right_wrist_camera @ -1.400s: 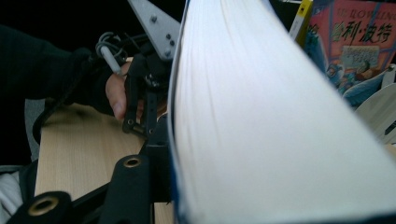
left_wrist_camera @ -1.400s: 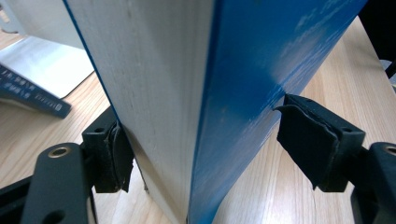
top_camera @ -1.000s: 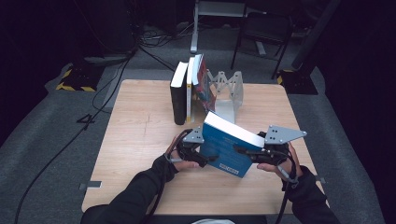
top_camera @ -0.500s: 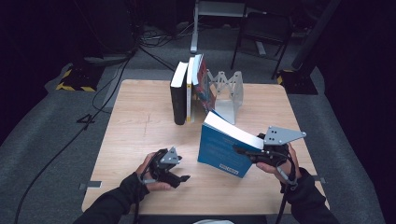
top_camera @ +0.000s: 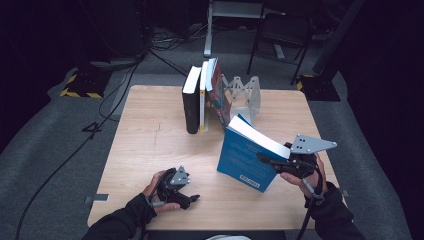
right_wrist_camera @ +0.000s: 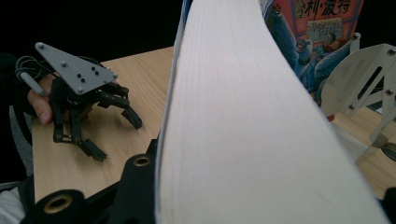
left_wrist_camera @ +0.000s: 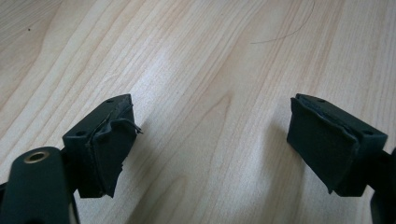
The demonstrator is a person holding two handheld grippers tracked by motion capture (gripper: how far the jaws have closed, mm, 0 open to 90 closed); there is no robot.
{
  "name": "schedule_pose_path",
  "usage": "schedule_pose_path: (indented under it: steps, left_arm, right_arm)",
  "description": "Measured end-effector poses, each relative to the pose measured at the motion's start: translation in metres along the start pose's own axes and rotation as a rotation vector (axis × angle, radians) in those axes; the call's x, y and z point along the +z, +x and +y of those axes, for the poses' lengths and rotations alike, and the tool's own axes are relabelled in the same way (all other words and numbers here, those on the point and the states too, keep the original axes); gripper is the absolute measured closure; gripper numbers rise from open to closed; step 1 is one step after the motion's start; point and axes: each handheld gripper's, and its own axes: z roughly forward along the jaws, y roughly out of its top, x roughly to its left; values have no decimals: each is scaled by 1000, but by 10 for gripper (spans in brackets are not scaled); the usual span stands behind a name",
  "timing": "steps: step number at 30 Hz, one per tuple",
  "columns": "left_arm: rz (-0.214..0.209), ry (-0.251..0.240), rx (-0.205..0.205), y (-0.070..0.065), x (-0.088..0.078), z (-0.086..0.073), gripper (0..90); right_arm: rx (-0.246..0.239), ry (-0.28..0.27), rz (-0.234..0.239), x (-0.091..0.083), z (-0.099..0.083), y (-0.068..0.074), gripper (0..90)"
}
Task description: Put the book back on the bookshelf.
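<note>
Blue book (top_camera: 243, 159) clamped in right tool (top_camera: 272, 161) | left tool (top_camera: 191, 199) wide, empty

Your surface (top_camera: 150, 130) sits brightly lit from overhead while the room around it falls near black; soft glare washes the wood, and the close page edges (right_wrist_camera: 243, 121) blur.

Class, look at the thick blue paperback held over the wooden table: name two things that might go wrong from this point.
1. The right gripper alone clamps the thick blue paperback, which hangs tilted with one corner low; it might slip or swing.
2. The left gripper sits apart on the wooden table, jaws open and empty, so nothing steadies the paperback.
3. Carried towards the row of upright books, it may knock them over.
</note>
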Motion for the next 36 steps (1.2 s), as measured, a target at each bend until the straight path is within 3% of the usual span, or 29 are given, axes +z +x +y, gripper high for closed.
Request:
schedule_pose_path:
  steps: [11, 20, 29, 36]
  left_arm:
    - [-23, 2, 25, 4, 3, 3, 150]
    - [-27, -2, 28, 4, 3, 3, 150]
    - [-28, -1, 30, 4, 3, 3, 150]
    - [-28, -1, 30, 4, 3, 3, 150]
  right_arm:
    - [44, 22, -37, -14, 3, -12, 606]
    - [35, 86, -121, -24, 18, -23, 607]
    - [3, 167, -189, -14, 45, -29, 608]
    - [7, 174, -206, -4, 61, -35, 607]
